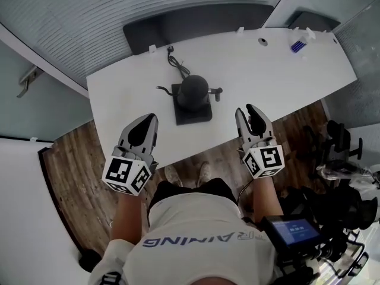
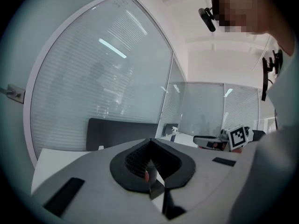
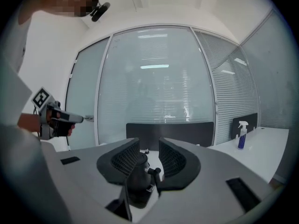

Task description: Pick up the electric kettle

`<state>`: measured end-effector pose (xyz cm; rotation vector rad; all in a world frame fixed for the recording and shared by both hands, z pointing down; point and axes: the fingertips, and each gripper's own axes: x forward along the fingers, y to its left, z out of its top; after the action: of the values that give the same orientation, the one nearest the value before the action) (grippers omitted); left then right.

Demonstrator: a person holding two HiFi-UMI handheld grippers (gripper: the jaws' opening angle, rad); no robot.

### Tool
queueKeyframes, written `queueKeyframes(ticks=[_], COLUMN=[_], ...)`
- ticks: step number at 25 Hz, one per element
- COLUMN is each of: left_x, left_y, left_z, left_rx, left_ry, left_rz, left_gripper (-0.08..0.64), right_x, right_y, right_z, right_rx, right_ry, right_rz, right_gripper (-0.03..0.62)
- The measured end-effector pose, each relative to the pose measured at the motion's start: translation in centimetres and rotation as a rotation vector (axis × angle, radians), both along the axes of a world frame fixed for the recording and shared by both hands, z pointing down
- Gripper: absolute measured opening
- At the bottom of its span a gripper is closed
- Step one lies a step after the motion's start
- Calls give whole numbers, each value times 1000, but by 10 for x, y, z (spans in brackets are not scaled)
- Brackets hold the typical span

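On the left, the grey two-jaw left gripper [image 1: 152,119] hovers at the near edge of the white table [image 1: 267,76], jaws closed together on nothing. Centre stage, well ahead of both tools, the round black electric kettle [image 1: 193,91] sits on its square black base [image 1: 193,114], thin spout pointing left, handle [image 1: 214,91] pointing right. The matching right gripper [image 1: 246,109] has its jaws partway apart and empty, with the kettle framed between them in the distance. Best bet: go in level, straddle that handle fully, clamp, then lift straight up off the base. Far right, the blue spray bottle's [image 1: 298,44] label is unreadable; the white shirt [image 1: 202,260] reads "TRAINING".
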<state>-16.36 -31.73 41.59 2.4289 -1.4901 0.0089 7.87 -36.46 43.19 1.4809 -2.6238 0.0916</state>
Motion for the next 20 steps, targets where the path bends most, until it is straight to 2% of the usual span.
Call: queueKeyframes(ticks=[5, 10, 13, 20], left_x=[14, 19, 14, -11], left_y=[-2, -3, 0, 6], left_z=[11, 26, 32, 38], left_rx=[-32, -79, -98, -127], left_ry=[-38, -55, -63, -74], left_rz=[-46, -92, -119, -182], left_gripper=[12, 13, 12, 12], right_x=[4, -7, -12, -24], right_y=[-34, -63, -75, -94], right_z=[63, 129, 151, 188], right_rx=[-51, -125, -138, -164], right_ry=[91, 143, 160, 218], right_rz=[-9, -20, -8, 22], right_gripper=[162, 199, 224, 229])
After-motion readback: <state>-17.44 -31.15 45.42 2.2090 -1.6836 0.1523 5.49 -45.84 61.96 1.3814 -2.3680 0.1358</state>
